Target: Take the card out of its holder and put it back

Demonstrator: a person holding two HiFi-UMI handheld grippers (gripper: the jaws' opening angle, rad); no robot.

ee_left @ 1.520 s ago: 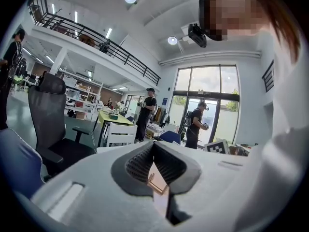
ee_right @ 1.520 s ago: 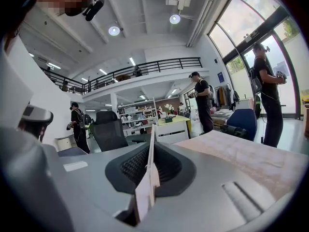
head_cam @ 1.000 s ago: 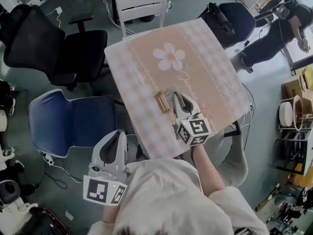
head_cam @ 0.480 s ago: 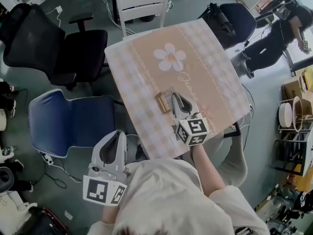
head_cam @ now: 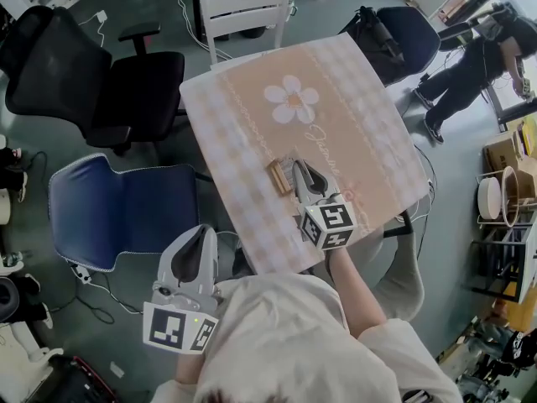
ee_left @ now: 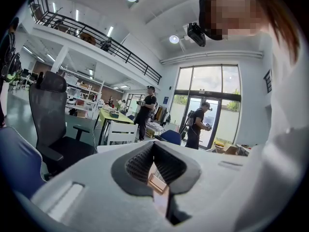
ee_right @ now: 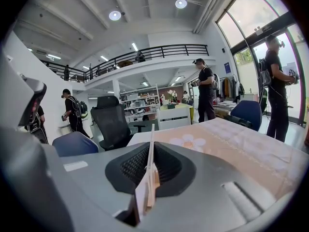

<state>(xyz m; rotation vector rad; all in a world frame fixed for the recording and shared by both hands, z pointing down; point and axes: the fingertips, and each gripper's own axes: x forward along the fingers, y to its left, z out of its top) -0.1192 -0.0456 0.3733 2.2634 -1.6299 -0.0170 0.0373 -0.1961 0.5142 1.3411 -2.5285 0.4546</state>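
A small wooden card holder (head_cam: 278,175) lies on the peach checked tablecloth (head_cam: 252,116), near the table's near edge. My right gripper (head_cam: 299,168) is shut on a pale card (head_cam: 290,163), held on edge just right of the holder. Whether the card's lower edge sits in the slot I cannot tell. In the right gripper view the card (ee_right: 150,149) runs edge-on between the pads. My left gripper (head_cam: 201,232) hangs off the table at the lower left, its jaws together and empty. Past its tips (ee_left: 153,146) the holder (ee_left: 157,182) shows far off.
A white chair (head_cam: 243,11) stands at the table's far edge. A black office chair (head_cam: 109,82) and a blue chair (head_cam: 117,204) are on the left, a dark chair (head_cam: 403,28) at the far right. A person (head_cam: 470,65) stands beyond it.
Both grippers, the card and the holder stand as before. Only the person at the far right has shifted a little.
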